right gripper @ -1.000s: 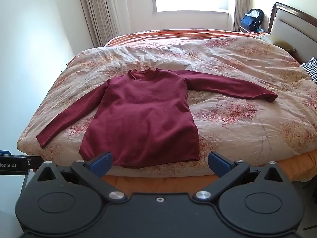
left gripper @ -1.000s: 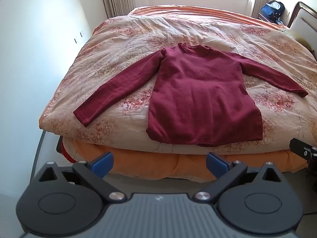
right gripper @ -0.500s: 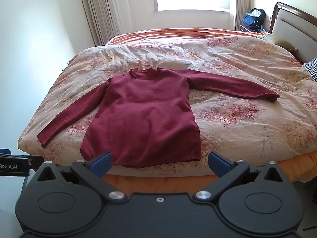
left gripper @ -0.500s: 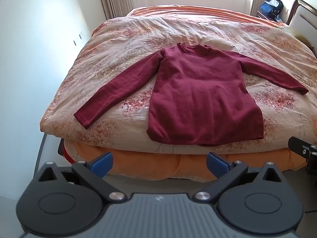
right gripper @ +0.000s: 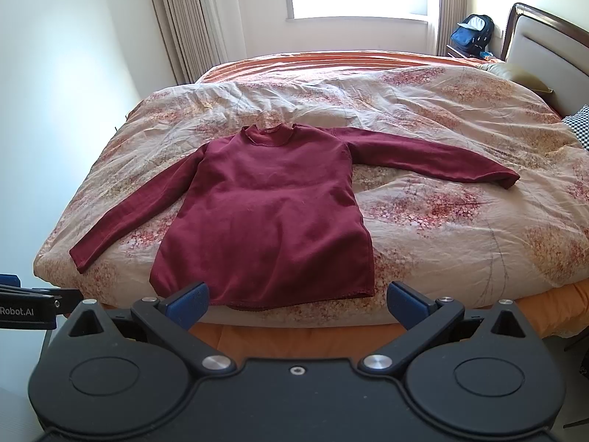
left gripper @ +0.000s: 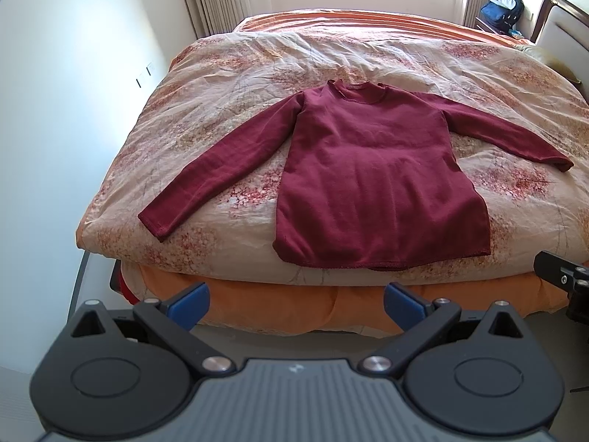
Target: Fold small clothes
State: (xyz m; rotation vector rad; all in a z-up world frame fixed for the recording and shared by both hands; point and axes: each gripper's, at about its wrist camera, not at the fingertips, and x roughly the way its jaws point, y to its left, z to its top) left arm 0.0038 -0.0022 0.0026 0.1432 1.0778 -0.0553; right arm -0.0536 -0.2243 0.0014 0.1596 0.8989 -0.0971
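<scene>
Sweater [left gripper: 371, 188] lies flat; both grippers [left gripper: 294, 300] [right gripper: 296, 300] gape empty; only right view shows checkered pillow [right gripper: 579, 125].

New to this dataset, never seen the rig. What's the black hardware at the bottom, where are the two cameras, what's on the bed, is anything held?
No robot arm here: a person carries one hand-held gripper per hand, each with a fisheye camera looking forward along its two blue-tipped fingers. The black hardware at the bottom of each view is that gripper's own body. In the left wrist view you see the left hand-held gripper; in the right wrist view, the right hand-held gripper. Both are open and hold nothing. A dark red long-sleeved top lies flat, unfolded, sleeves spread, on a floral duvet near the bed's front edge. A blue backpack sits by the window.
</scene>
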